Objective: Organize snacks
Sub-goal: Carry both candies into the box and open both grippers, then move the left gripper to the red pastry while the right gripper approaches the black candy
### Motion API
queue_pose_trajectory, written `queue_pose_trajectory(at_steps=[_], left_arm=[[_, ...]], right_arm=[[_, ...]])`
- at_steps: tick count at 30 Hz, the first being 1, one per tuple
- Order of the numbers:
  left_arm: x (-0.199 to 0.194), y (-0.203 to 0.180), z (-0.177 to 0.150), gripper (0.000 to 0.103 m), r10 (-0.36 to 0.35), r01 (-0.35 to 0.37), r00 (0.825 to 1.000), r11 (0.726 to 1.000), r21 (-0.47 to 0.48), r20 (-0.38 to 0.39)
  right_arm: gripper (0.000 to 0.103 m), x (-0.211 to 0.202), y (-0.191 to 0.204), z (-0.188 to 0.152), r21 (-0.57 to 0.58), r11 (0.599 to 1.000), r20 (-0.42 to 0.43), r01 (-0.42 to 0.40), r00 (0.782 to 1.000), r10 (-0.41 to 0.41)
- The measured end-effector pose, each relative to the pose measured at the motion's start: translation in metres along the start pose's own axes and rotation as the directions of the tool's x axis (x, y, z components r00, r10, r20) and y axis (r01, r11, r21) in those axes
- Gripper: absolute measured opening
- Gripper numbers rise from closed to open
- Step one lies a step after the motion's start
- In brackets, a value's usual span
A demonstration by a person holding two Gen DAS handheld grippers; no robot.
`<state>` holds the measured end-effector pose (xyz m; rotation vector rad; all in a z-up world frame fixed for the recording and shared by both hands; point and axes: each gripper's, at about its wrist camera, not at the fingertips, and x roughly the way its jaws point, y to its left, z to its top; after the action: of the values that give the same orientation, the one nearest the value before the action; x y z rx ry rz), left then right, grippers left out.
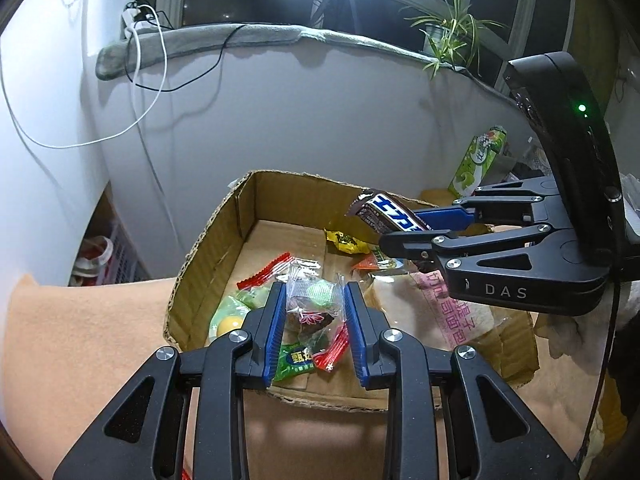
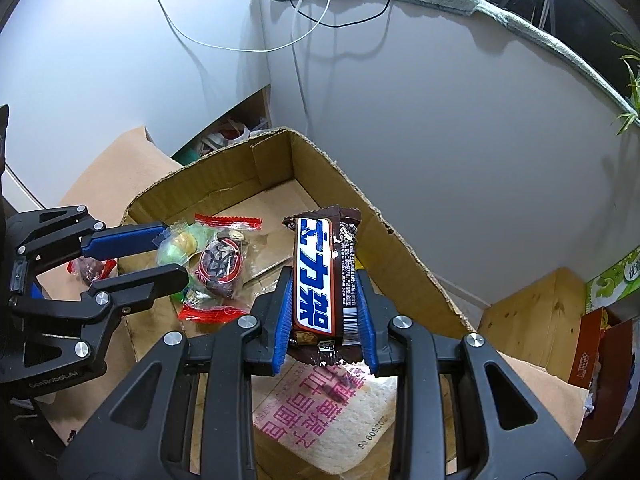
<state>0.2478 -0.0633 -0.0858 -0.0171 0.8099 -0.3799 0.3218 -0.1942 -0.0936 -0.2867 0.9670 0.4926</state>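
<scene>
An open cardboard box holds several wrapped snacks: a green and yellow one, a yellow pack and a bread bag with pink lettering. My left gripper hangs over the box's near side, shut on a clear-wrapped dark snack with red ends. My right gripper is shut on a brown chocolate bar with a blue and white label, held upright over the box's right side above the bread bag. The left wrist view shows the right gripper with the bar sticking out.
The box sits on a tan cloth against a white wall. A green carton and a wooden box stand right of it, with a red box further right. Cables hang down the wall behind.
</scene>
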Motion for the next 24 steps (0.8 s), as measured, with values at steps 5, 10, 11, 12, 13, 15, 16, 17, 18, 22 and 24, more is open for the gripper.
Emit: queue_pose_trajectory(at_steps=[5,10,11,12,13,15,16,17,18,22,24], left_arm=[[-0.001,0.001,0.001,0.029,0.012,-0.012,1.0,1.0,-0.003,0.003],[-0.006,0.0,0.001,0.048,0.019,-0.019,1.0,1.0,-0.015,0.014],[-0.007,-0.001,0.001,0.048,0.02,-0.02,1.0,1.0,-0.013,0.017],[-0.008,-0.001,0.002,0.048,0.021,-0.021,1.0,1.0,-0.013,0.018],[-0.009,-0.002,0.002,0.048,0.022,-0.022,1.0,1.0,-0.013,0.019],[-0.012,-0.002,0.002,0.048,0.023,-0.023,0.999,1.0,-0.014,0.022],[-0.014,-0.003,0.001,0.048,0.021,-0.021,0.999,1.0,-0.013,0.024],[-0.016,-0.003,0.001,0.048,0.021,-0.021,0.999,1.0,-0.012,0.026],[-0.018,-0.004,0.0,0.048,0.022,-0.021,0.999,1.0,-0.009,0.028],[-0.029,-0.005,-0.002,0.048,0.019,-0.019,0.999,1.0,-0.014,0.039],[-0.036,-0.004,-0.003,0.048,0.022,-0.022,0.999,1.0,-0.015,0.047]], right_arm=[[0.049,-0.003,-0.002,0.0,0.016,1.0,0.005,0.016,1.0,-0.016],[0.069,-0.014,-0.001,0.0,0.019,0.999,0.039,0.039,0.998,-0.039],[0.069,-0.016,-0.001,0.0,0.02,0.999,0.041,0.042,0.998,-0.043],[0.069,-0.019,-0.001,0.0,0.021,0.999,0.044,0.047,0.998,-0.048],[0.069,-0.021,-0.001,0.0,0.025,0.998,0.053,0.06,0.997,-0.061],[0.069,-0.028,0.001,-0.002,0.028,0.998,0.06,0.061,0.996,-0.063],[0.069,-0.03,0.001,-0.003,0.029,0.998,0.062,0.063,0.996,-0.065],[0.069,-0.034,0.003,-0.004,0.028,0.997,0.064,0.066,0.996,-0.067],[0.069,-0.037,0.004,-0.005,0.027,0.997,0.066,0.067,0.995,-0.069],[0.069,-0.053,0.011,-0.011,0.028,0.997,0.084,0.073,0.994,-0.075],[0.069,-0.061,0.015,-0.014,0.026,0.997,0.091,0.072,0.993,-0.074]])
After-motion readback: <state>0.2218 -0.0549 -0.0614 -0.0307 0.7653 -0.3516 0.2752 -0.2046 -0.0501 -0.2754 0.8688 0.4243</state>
